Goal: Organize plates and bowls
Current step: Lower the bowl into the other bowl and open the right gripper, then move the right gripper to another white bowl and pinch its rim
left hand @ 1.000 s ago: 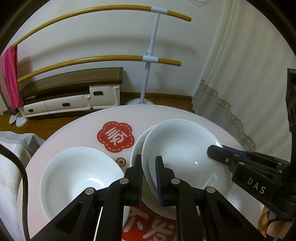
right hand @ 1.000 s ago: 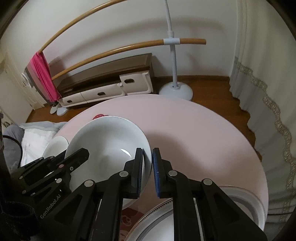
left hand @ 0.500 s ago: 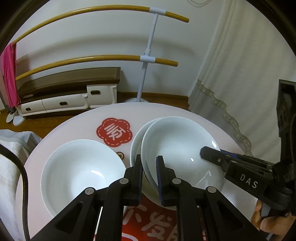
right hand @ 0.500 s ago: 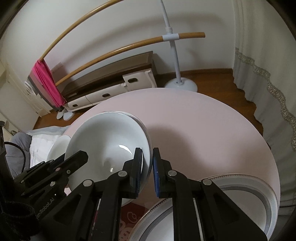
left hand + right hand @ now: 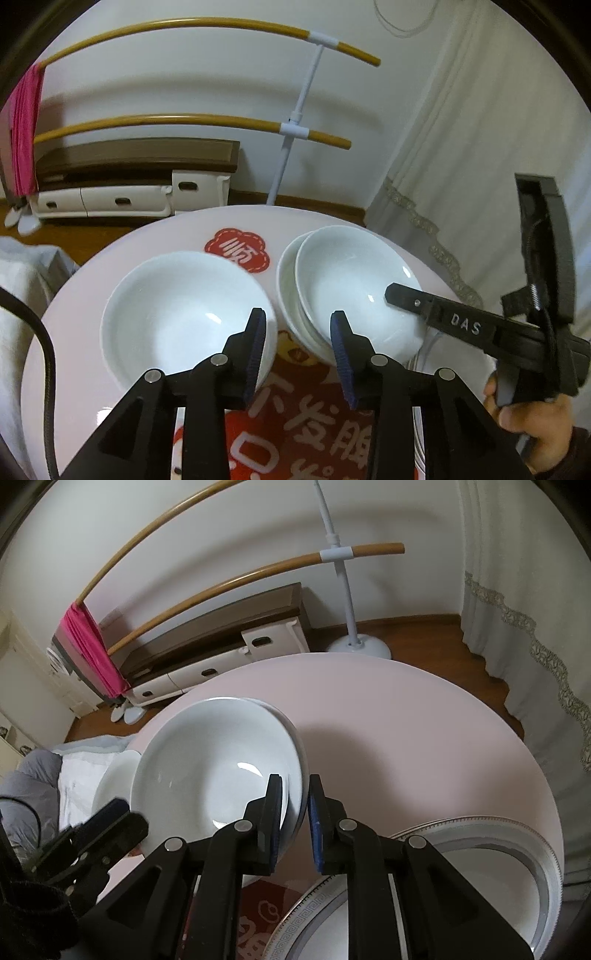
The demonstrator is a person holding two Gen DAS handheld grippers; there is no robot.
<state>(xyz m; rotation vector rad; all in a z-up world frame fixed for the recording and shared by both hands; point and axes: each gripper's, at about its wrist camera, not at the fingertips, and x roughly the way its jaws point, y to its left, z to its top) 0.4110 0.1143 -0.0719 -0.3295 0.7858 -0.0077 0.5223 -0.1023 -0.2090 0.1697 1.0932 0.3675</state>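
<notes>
On tabletop (image 5: 424,720) | right tool (image 5: 295,812) clamped on rim of top bowl (image 5: 218,760), which sits askew in stacked bowls | left tool (image 5: 297,332) open, empty, between stack and lone bowl (image 5: 181,314) | all bowls empty | risk: thin rim grip slips, bowl chips plate (image 5: 517,834) nearby.

Stack (image 5: 354,295): bowls nested on the surface (image 5: 406,720), the landmark.
Lone bowl (image 5: 184,314): left of the stack, just beside.
Sticker (image 5: 238,249): behind, between both.
Plates (image 5: 498,849): right of the stack, nearer.
</notes>
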